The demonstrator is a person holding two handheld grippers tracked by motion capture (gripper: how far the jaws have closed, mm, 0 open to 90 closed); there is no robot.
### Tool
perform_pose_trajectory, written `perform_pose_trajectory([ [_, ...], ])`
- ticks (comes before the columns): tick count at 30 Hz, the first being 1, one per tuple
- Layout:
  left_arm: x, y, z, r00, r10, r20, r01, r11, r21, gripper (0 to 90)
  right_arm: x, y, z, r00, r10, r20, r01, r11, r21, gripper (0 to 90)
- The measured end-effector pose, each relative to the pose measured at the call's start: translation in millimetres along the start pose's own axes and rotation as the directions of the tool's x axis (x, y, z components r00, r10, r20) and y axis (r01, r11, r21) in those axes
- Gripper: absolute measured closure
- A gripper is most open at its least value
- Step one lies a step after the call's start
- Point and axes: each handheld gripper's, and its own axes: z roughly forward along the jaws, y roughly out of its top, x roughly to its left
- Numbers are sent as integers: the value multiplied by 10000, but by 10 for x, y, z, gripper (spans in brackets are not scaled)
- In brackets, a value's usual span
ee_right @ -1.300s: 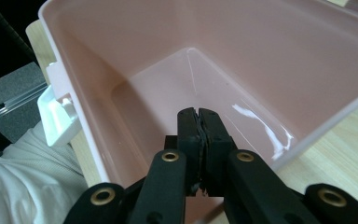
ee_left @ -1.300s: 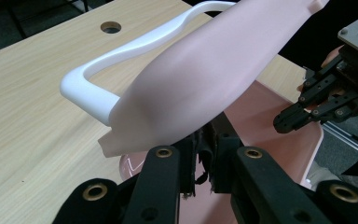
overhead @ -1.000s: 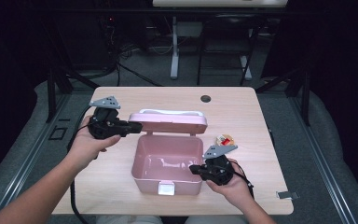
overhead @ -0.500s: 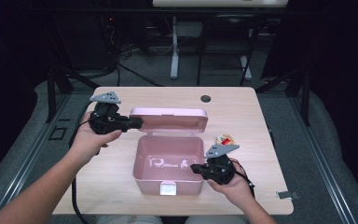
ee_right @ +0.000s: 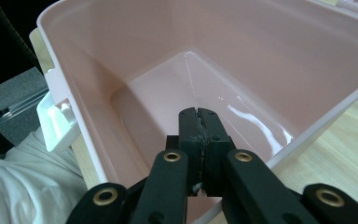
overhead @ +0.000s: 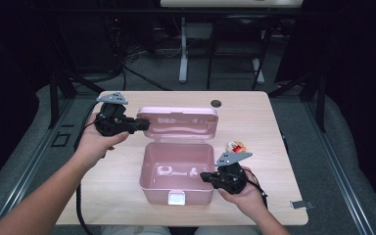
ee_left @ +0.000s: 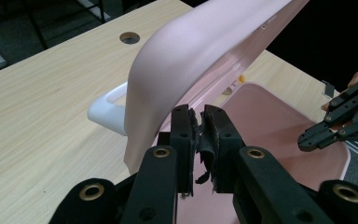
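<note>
Left hand-held gripper (overhead: 144, 125) sat at the lid's (overhead: 178, 122) left edge w/ jaws nearly together. In left gripper view only a narrow gap w/ frayed pad material between the jaws; lid edge lay just past the tips, so can't tell if it was pinched. Lid stood open, tilted back behind the pink box (overhead: 176, 171), white handle (ee_left: 107, 109) on its outer side. Right hand-held gripper (overhead: 205, 177) pressed together, nothing between the jaws, tips over the box's right rim, pointing into the cavity. Box sat mid-desk (overhead: 274, 127), white latch (overhead: 176, 197) on its front wall. Small round item (overhead: 235, 146) lay on desk just right of box.
</note>
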Motion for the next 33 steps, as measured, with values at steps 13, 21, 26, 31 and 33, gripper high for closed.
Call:
perform_pose_trajectory([
  [13, 17, 9, 7, 10000, 29, -89, -29, 10000, -10, 819, -1, -7, -1, 10000, -35, -4, 35, 10000, -50, 890],
  [21, 20, 7, 0, 9999, 27, -113, -28, 10000, -36, 819, -3, -11, -2, 10000, 19, -21, -19, 10000, -83, 889],
  [26, 26, 2, -12, 9999, -5, -127, 5, 10000, -17, 817, -6, -14, -4, 10000, 73, -64, -74, 9999, -115, 889],
  [31, 31, -2, -7, 9999, -41, -117, 41, 10000, 22, 812, -4, -15, -4, 10000, 70, -52, -70, 9999, -110, 889],
  [33, 35, -10, 9, 10000, -42, -83, 42, 10000, 43, 810, -4, -15, -4, 10000, 64, -49, -64, 9999, -112, 889],
])
